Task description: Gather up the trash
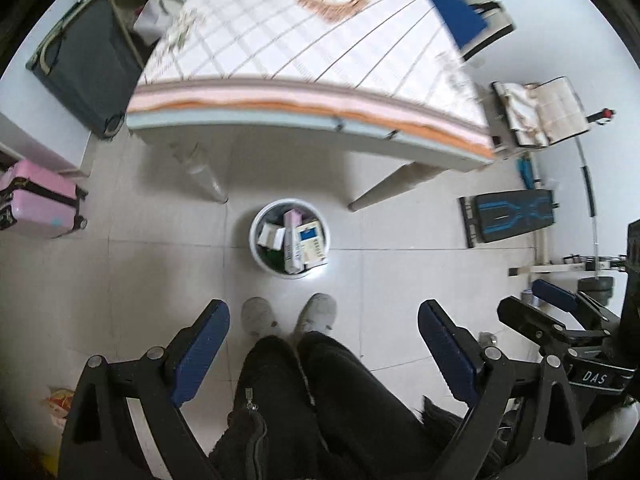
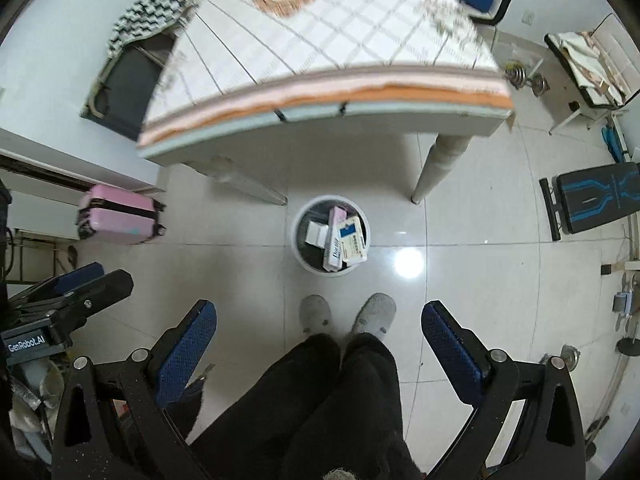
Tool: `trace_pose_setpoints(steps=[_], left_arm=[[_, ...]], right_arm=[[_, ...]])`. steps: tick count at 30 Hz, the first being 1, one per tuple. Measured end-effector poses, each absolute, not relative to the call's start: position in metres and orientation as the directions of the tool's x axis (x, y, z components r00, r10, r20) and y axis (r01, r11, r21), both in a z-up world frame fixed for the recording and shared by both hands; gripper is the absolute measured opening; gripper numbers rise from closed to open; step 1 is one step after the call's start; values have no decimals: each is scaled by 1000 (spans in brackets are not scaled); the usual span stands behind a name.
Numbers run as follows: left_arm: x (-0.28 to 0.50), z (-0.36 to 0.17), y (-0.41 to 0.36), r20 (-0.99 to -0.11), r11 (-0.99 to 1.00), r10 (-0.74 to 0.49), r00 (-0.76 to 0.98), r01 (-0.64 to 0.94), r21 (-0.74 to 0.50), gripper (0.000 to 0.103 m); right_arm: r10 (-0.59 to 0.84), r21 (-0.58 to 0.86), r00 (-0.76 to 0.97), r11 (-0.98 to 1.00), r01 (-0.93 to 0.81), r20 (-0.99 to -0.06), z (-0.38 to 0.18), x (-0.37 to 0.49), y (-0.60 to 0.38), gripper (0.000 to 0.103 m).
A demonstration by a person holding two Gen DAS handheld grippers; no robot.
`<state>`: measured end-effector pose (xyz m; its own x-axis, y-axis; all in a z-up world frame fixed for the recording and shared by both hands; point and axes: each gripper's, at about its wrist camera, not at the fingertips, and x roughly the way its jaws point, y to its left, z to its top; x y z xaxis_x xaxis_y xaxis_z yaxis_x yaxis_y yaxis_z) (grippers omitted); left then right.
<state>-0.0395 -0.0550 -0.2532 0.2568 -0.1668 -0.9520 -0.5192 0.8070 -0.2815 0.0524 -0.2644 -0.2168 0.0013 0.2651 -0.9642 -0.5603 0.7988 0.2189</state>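
A white round trash bin (image 1: 258, 248) (image 2: 300, 254) stands on the tiled floor in front of the table, holding several cardboard boxes (image 1: 310, 242) (image 2: 348, 240). My left gripper (image 1: 324, 316) hangs open high above the floor, with nothing between its blue-padded fingers (image 1: 204, 344). My right gripper (image 2: 318, 316) is open and empty too, at a similar height. Each gripper shows at the edge of the other's view: the right gripper (image 1: 560, 312) and the left gripper (image 2: 76, 284). A person's grey slippers (image 1: 292, 314) (image 2: 348, 314) and black trouser legs stand just short of the bin.
A table with a checked cloth (image 1: 304, 48) (image 2: 320, 48) fills the far side, its legs (image 1: 200, 176) (image 2: 436, 168) beside the bin. A pink suitcase (image 1: 36, 204) (image 2: 120, 216) stands left, a weight bench (image 1: 508, 216) (image 2: 592, 196) right, a blue-seated chair (image 1: 456, 12) behind.
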Motion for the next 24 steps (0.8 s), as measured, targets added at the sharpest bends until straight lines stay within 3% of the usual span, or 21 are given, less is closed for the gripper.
trace_pose_setpoints(steps=[9, 18, 20, 24], left_arm=[[-55, -169, -68, -903, 807, -186, 387, -465, -365, 96], [-67, -140, -69, -878, 809, -197, 436, -434, -397, 97], [-70, -134, -71, -872, 806, -203, 445, -430, -407, 102], [-74, -129, -70, -864, 798, -206, 458, -432, -420, 103]], right_arm=[[355, 271, 32, 767, -581, -934, -108, 28, -284, 103], [420, 351, -21, 729, -587, -907, -86, 18, -286, 103], [421, 355, -27, 728, -587, -907, -88, 18, -284, 103], [426, 369, -43, 724, -584, -904, -86, 18, -283, 103]])
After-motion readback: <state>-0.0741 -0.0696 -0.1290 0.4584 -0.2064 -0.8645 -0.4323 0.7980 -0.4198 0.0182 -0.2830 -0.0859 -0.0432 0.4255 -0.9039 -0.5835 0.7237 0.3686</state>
